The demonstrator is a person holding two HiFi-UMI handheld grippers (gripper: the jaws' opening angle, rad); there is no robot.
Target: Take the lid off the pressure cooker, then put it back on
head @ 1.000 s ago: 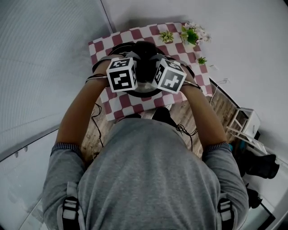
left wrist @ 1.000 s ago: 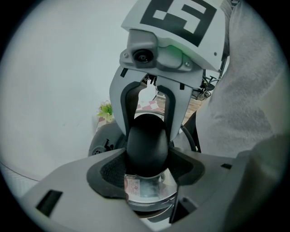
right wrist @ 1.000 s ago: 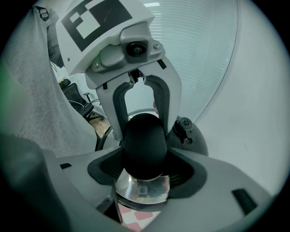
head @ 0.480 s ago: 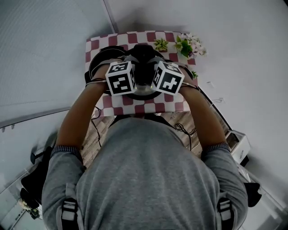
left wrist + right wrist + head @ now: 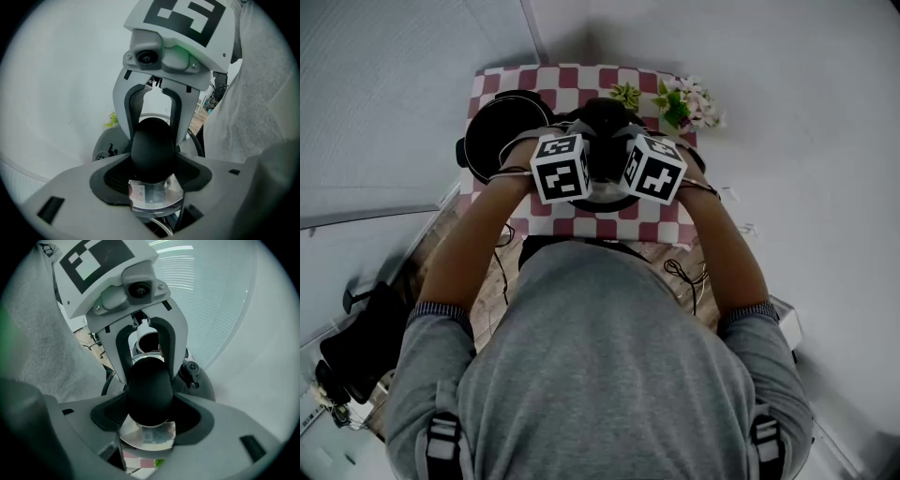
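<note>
The lid [image 5: 154, 194] is off the pot and hangs from its black knob [image 5: 151, 147], a shiny steel dome showing just below the pads in both gripper views. The left gripper [image 5: 151, 171] is clamped on one side of that knob and the right gripper [image 5: 149, 413] on the opposite side. The two pairs of jaws face each other with the knob filling the space between them, so neither is released.

The open pressure cooker pot [image 5: 502, 131] stands outside the left gripper's jaws, beside them and a little beyond, and no part of the lid overlaps its mouth. In the right gripper view the pot's dark wall [image 5: 199, 383] shows past the far jaws. Under the lid's near edge that same view catches a strip of the checked cloth [image 5: 581, 80], so the lid looks to be held clear of the table, though I cannot confirm that. A bunch of flowers [image 5: 684, 98] sits beyond the right gripper's jaws, near but apart.

The removal step seems complete, with the lid held beside the pot. Refitting it calls for carrying it level toward the left gripper's side, centring it over the rim, lowering it evenly, then seating it before either grip lets go.
</note>
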